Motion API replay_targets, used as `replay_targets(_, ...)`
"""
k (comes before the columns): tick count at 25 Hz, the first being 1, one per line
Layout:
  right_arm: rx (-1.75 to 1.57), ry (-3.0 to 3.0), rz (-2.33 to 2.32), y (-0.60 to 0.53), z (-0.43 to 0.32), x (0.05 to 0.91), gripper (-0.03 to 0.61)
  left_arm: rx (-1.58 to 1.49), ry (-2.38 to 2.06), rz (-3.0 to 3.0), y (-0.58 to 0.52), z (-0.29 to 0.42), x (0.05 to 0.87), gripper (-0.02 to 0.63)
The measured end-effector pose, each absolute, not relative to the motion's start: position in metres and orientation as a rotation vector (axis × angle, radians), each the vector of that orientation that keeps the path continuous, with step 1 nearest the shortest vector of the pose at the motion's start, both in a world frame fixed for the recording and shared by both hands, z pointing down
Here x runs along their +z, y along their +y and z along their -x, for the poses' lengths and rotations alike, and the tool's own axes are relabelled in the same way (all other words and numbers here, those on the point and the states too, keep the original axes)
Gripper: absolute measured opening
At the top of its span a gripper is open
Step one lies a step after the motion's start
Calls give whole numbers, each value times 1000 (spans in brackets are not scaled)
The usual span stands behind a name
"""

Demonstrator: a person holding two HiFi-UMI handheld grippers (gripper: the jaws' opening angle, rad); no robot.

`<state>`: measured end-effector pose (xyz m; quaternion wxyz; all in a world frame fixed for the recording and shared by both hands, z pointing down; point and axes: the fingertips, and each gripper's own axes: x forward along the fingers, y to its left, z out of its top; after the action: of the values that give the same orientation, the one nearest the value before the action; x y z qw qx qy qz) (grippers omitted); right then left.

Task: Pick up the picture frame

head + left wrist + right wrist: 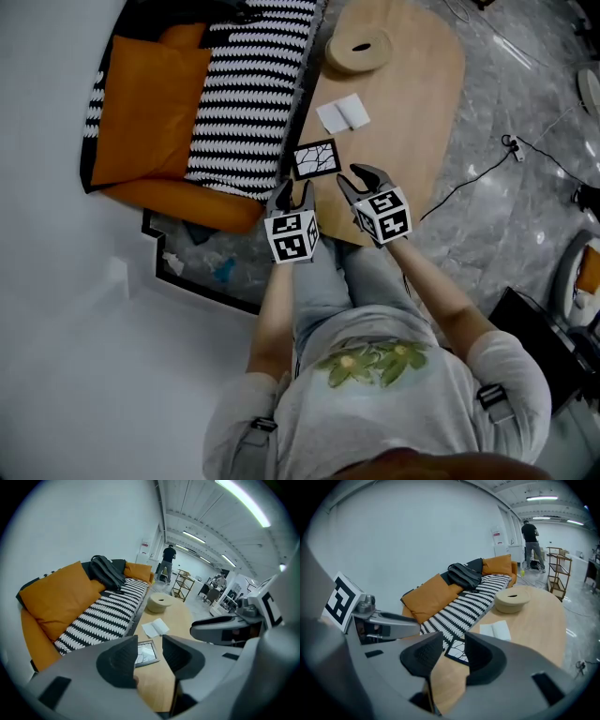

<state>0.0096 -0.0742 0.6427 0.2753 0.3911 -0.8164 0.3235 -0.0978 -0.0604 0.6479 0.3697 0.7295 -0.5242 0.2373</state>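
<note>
**Asker:** Where is the picture frame from your claws?

**Me:** The picture frame (315,159) lies flat on the wooden bench (412,103), just ahead of both. My left claw (292,195) points almost straight at it. From my right claw (360,178) it sits ahead and a little to the left. Neither claw touches it.

**Asker:** What state are the claws in?

**Me:** Each one is parted by a narrow gap and grips nothing. Through both gaps I see only the frame and bare wood.

**Asker:** How will the frame handle?

**Me:** I judge it light and stiff. It is small, with a thin dark rim around a pale picture of branching lines. The front is probably glazed, so likely smooth and breakable. Because it lies flat, I would take the near rim, one jaw above and one slipped beneath. I would pinch the rim, never the middle.

**Asker:** How many things are there?

**Me:** One frame. One folded white paper (343,113) farther ahead. One round tan box (358,47) beyond that. Two claws. Left of my left claw stands one sofa (244,94) with two orange cushions (150,108).
</note>
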Motion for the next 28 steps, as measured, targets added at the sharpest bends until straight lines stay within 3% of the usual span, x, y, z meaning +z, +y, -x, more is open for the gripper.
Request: replay_targets(28,913,-2115,-1074,-89,-7,809,137,656,-1313,-1839,-79,110,815,158)
